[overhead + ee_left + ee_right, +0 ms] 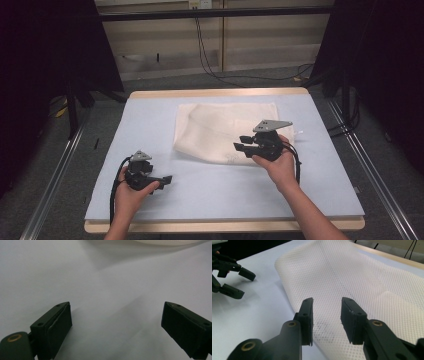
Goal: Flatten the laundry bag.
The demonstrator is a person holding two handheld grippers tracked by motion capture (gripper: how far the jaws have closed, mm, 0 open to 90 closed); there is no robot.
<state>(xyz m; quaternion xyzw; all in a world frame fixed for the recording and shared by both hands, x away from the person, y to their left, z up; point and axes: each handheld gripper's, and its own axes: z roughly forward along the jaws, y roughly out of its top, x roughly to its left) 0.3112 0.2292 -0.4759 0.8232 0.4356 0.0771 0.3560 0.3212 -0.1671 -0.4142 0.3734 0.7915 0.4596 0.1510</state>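
Note:
A white mesh cloth (220, 132) lies flat on the pale blue table cover (210, 195), past the middle. My right gripper (240, 142) hovers at the cloth's near right edge. In the right gripper view its jaws (327, 300) stand open over the mesh (362, 277) with nothing between them. My left gripper (164, 181) rests low over bare cover at the near left, short of the cloth. Its jaws (116, 305) are spread wide and empty, and the cloth's edge (162, 242) lies just beyond. The left gripper (245, 285) is also seen from the right gripper view, far left.
The table's wooden rim (220, 93) runs along the far edge. Cables (210, 60) trail on the floor behind it. Metal rails (50, 185) flank both sides, and dark curtains hang at the back corners. Bare cover lies between the two grippers.

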